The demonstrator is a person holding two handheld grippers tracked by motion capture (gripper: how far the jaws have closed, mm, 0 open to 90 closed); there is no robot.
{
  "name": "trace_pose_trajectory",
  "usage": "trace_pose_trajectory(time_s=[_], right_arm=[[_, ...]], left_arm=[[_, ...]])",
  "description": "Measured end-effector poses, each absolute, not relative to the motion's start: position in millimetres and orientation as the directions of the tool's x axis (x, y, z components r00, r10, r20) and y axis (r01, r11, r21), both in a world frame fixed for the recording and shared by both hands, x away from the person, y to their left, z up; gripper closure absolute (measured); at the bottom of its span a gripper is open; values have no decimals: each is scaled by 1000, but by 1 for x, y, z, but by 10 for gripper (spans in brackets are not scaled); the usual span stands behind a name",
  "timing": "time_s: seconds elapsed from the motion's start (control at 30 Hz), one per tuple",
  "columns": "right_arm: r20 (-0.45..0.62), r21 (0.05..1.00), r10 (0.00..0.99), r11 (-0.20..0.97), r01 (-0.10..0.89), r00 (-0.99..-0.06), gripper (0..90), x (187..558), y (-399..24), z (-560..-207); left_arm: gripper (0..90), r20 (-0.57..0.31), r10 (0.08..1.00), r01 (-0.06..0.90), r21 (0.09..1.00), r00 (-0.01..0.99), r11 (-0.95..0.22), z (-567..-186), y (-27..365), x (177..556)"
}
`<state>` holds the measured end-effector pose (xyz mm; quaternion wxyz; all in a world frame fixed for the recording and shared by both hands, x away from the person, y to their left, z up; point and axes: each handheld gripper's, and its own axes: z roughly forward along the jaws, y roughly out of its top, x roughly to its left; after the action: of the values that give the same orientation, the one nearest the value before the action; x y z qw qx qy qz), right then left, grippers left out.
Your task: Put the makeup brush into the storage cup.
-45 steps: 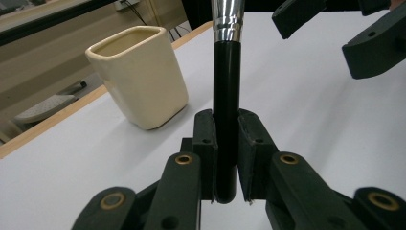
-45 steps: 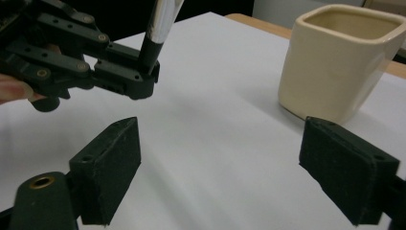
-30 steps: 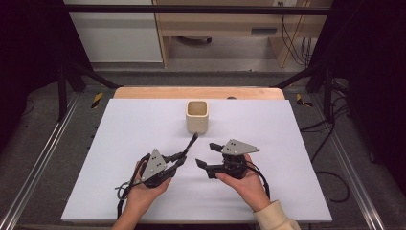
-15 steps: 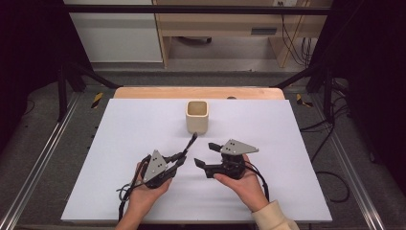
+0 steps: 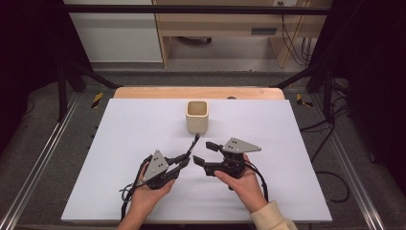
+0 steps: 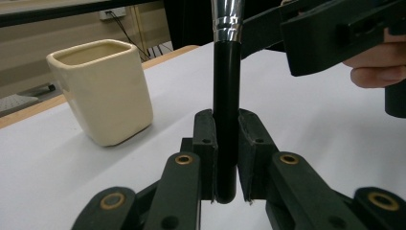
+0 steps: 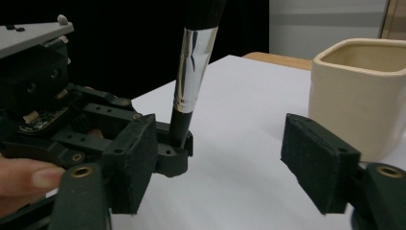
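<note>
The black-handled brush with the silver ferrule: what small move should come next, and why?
Probably the right gripper should close its fingers on the black-handled brush with the silver ferrule. The left gripper is clamped on the handle's lower end, and the right one has just been closing, though its pads are not yet touching the brush. The cream square ceramic cup stands open just beyond, a likely destination.

Cup [image 5: 197,116] upper centre on table [image 5: 119,143]. My left tongs [image 5: 184,160] lower centre-left, brush [image 5: 194,143] in them; my right tongs [image 5: 203,153] just right, below cup.
</note>
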<state>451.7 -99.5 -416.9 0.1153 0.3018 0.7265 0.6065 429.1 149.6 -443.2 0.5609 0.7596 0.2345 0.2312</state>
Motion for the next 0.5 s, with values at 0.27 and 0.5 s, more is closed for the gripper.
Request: trace_pose_trajectory(time_s=[0.27, 0.5], right_arm=[[195, 960, 548, 62, 272, -814, 418, 449, -94, -415], [206, 962, 531, 45, 270, -822, 486, 450, -92, -415]], left_arm=[[788, 42, 594, 120, 966, 803, -230, -444, 144, 427], [788, 36, 590, 120, 967, 807, -223, -443, 142, 426]])
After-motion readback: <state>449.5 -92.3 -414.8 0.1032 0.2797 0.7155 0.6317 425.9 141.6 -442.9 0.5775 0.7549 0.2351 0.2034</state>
